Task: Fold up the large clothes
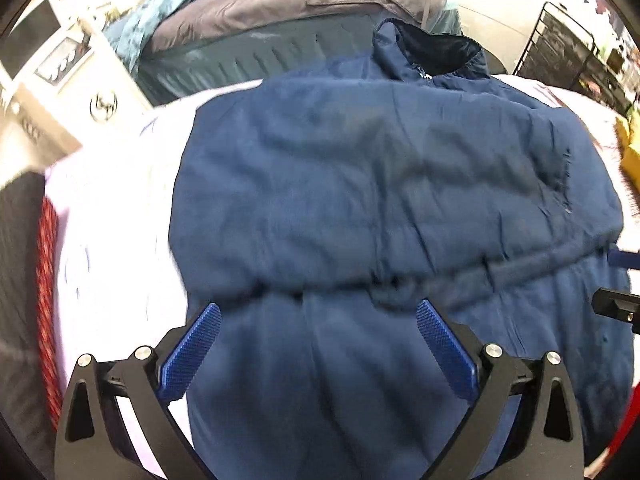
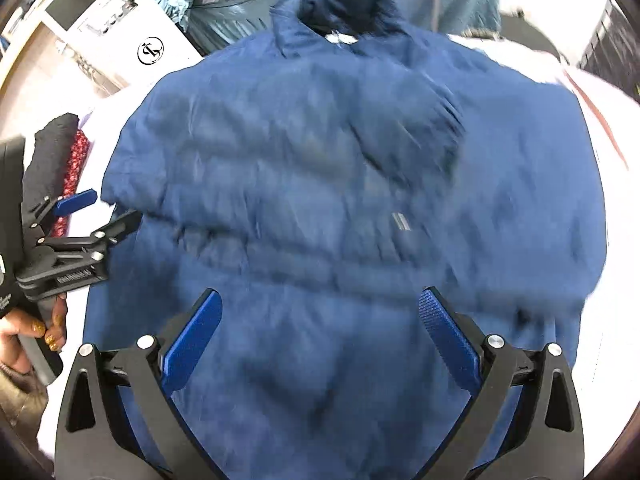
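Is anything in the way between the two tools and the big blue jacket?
No. Both the left tool and the right tool hang open right above the blue jacket, with nothing visible between them and the fabric.

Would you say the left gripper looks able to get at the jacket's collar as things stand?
Probably yes: the left gripper is open and empty above the blue jacket, and nothing covers the collar at the far end.
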A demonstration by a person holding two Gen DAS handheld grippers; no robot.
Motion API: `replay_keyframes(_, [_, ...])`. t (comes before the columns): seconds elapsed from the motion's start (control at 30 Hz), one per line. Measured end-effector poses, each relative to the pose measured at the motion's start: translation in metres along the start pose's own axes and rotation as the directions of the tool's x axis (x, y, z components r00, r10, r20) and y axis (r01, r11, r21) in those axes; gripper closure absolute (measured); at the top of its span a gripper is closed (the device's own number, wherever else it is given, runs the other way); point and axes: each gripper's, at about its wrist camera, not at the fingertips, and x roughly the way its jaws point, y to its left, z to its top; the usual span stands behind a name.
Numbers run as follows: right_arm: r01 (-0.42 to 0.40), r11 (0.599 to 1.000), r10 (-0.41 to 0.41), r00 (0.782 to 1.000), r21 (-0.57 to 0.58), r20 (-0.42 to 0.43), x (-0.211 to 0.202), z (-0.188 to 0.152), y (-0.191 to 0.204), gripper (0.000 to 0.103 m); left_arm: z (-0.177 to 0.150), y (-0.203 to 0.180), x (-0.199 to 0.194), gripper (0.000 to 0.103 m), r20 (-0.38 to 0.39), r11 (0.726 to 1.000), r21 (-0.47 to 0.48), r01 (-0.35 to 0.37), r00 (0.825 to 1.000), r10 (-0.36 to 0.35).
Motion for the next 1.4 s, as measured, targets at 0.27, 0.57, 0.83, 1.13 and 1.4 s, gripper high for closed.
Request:
replay_keyframes(0.27, [-0.057,0.981,0.062,0.998,0.184,-0.024,-0.022,-0.072,-0.07,0.006,-0.074,0.031,-0.015,0.006,-0.092,0.993,-0.121,-0.004,0.996,-0.007])
replay_keyframes(0.57, [-0.084,0.961,0.085,0.996,0.263,0.006,-0.044,-0.131,-0.116,0.006,-0.145,0.088,-0.027,0.008,-0.169,0.955,-0.295,0.034,0.982,-0.087])
replay_keyframes(0.83, [-0.1,0.926,0.115,0.993,0.364,-0.019,-0.051,-0.17,-0.164,0.017,-0.196,0.124,-0.028,0.021,-0.178,0.892,-0.432,0.131,0.958,-0.227])
replay_keyframes(1.13, [-0.18,0.891,0.246,0.963,0.416,-0.111,-0.027,-0.209,-0.178,0.02,-0.225,0.133,-0.015,0.023,-0.143,0.802,-0.533,0.272,0.904,-0.402])
replay_keyframes(1.4, [-0.317,0.744,0.452,0.887,0.588,-0.094,0.001,-0.24,-0.187,0.02,-0.243,0.107,0.002,0.021,-0.174,0.771,-0.554,0.313,0.862,-0.475])
